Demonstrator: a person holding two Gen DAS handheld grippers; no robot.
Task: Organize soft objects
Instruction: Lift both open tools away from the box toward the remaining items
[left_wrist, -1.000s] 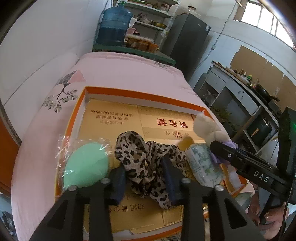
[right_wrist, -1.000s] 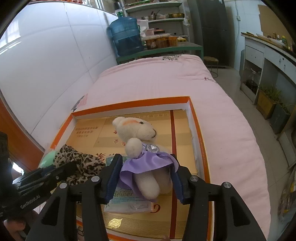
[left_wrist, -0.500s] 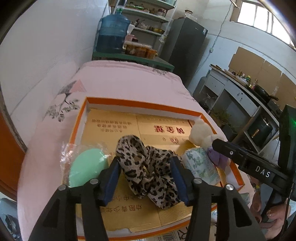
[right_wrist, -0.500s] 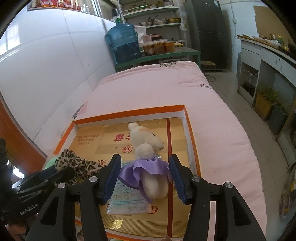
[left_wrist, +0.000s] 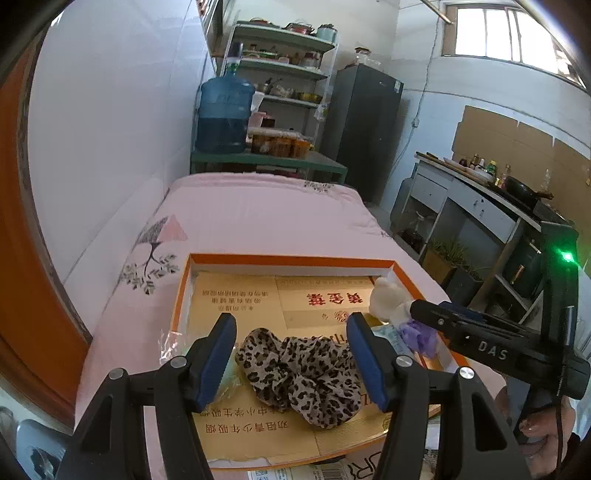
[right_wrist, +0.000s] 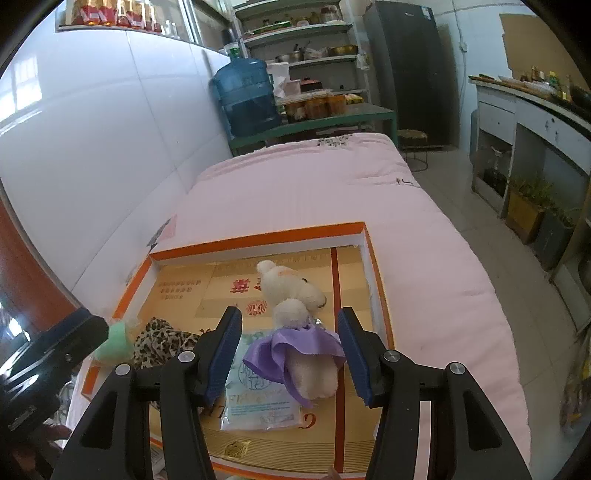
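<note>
A shallow orange-rimmed cardboard box (left_wrist: 288, 261) lies on the pink bed. In it a leopard-print cloth (left_wrist: 303, 373) sits bunched near the front. My left gripper (left_wrist: 291, 350) hovers above it, its jaws opening, and the pads do not touch the cloth. A green sponge in plastic (right_wrist: 116, 341) sits at the box's left, mostly hidden in the left wrist view. A cream plush bear in a purple skirt (right_wrist: 291, 295) lies on a tissue packet (right_wrist: 258, 402). My right gripper (right_wrist: 290, 350) stands open above the bear's skirt, with its pads clear of the bear.
The pink quilt (right_wrist: 314, 192) stretches beyond the box (right_wrist: 258, 238) to a green table with a blue water jug (left_wrist: 223, 114). A white wall runs along the left. Cabinets and floor plants (right_wrist: 528, 206) stand to the right of the bed.
My left jaws have spread wide off the leopard cloth and the gripper has lifted and drawn back; the cloth stays in the box. The right gripper has backed slightly away from the bear.
</note>
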